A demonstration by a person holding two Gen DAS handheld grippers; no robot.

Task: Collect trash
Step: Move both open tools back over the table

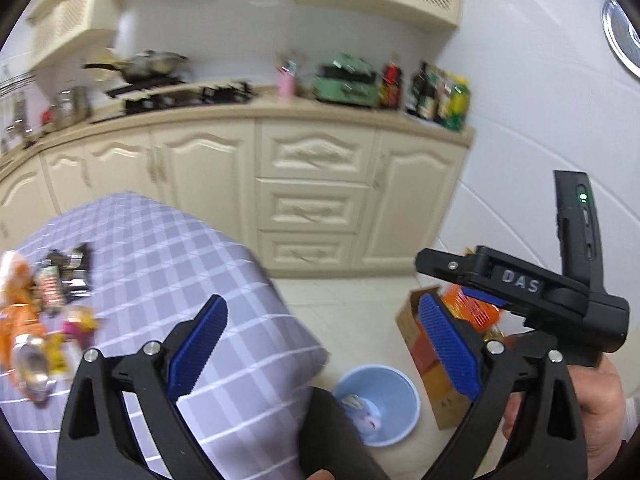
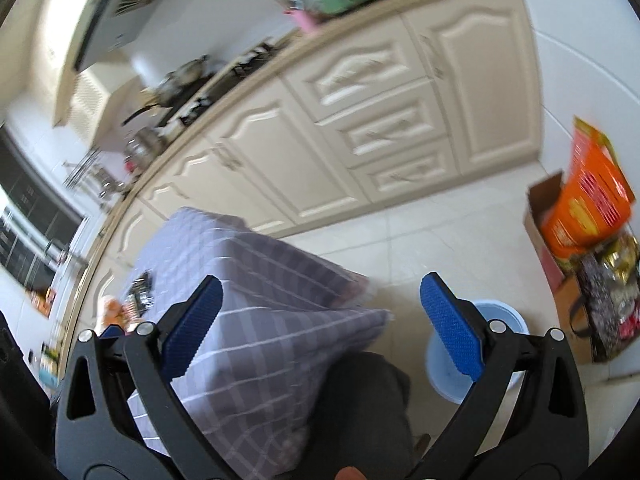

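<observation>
Here, both empty: left gripper (image 1: 322, 354) and right gripper (image 2: 320, 326) spread wide, nothing between the blue pads. Wrappers (image 1: 36, 312) heaped on the checked tablecloth (image 1: 192, 248); blue bin (image 1: 378, 402) on the floor beside it, some scraps inside.

Tabletop (image 1: 168, 248) under a lilac checked cloth, bearing a cluster of wrappers and packets (image 1: 44, 304) near its left edge, orange, dark and silver pieces lying close together; the rest of the cloth shows bare. Pale tiled floor (image 1: 352, 300) beside it, carrying a light blue bin (image 1: 404, 412) with scraps inside; just beside the bin, a cardboard box (image 1: 412, 320) holding orange packaging.
</observation>
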